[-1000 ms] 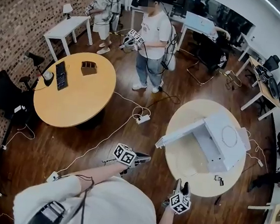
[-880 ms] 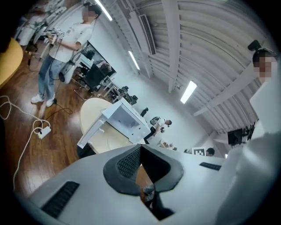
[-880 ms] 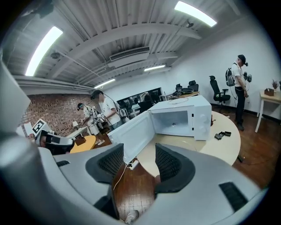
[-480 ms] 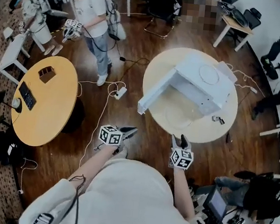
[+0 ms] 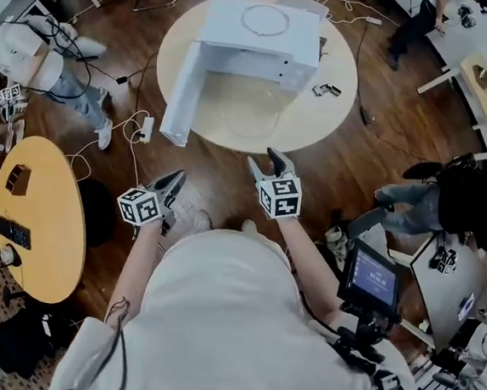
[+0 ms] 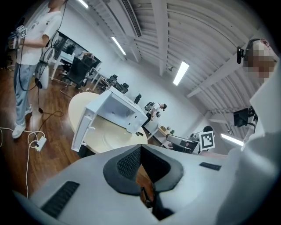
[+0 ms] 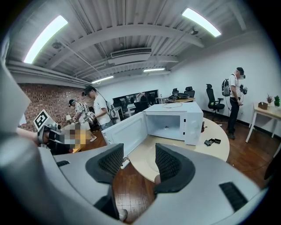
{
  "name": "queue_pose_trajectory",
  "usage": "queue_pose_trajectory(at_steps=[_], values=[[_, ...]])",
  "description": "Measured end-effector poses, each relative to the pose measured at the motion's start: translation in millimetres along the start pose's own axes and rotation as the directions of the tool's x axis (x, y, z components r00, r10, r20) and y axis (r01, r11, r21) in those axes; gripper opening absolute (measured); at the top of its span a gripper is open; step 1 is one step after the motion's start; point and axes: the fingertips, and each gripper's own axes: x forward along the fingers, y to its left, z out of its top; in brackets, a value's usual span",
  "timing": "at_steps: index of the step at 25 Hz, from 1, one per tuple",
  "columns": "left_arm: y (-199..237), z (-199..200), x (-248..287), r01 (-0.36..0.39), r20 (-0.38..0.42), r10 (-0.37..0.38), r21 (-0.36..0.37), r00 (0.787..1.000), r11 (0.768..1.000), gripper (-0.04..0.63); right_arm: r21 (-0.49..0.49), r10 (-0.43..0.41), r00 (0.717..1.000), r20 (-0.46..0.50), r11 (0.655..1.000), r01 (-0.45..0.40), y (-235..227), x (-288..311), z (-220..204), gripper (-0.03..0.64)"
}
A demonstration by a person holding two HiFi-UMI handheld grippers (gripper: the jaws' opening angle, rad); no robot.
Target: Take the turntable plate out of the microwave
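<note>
Facing the open microwave (image 5: pixel 303 43), my left gripper (image 5: pixel 176 181) is closed and my right gripper (image 5: pixel 266 159) parted, both empty. The turntable plate (image 5: pixel 250 113) seems already out, by the table's (image 5: pixel 337 66) near edge, so I'd approach slowly.

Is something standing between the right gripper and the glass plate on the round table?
Nothing visible does. Only floor separates the right gripper from the table; the glass plate lies uncovered before the microwave, beside its open door.
</note>
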Motion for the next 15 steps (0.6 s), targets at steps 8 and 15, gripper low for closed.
queue_pose_trajectory(at_steps=[8, 15], values=[[3, -4, 1, 0.000, -0.023, 0.000, -0.009, 1.000, 1.000, 0.009, 0.017, -0.022, 1.000, -0.008, 1.000, 0.023, 4, -4, -11, 0.233], [5, -18, 1, 0.009, -0.067, -0.010, -0.018, 0.998, 1.000, 0.009, 0.042, -0.051, 0.998, -0.034, 0.998, 0.052, 1, -13, -32, 0.233]])
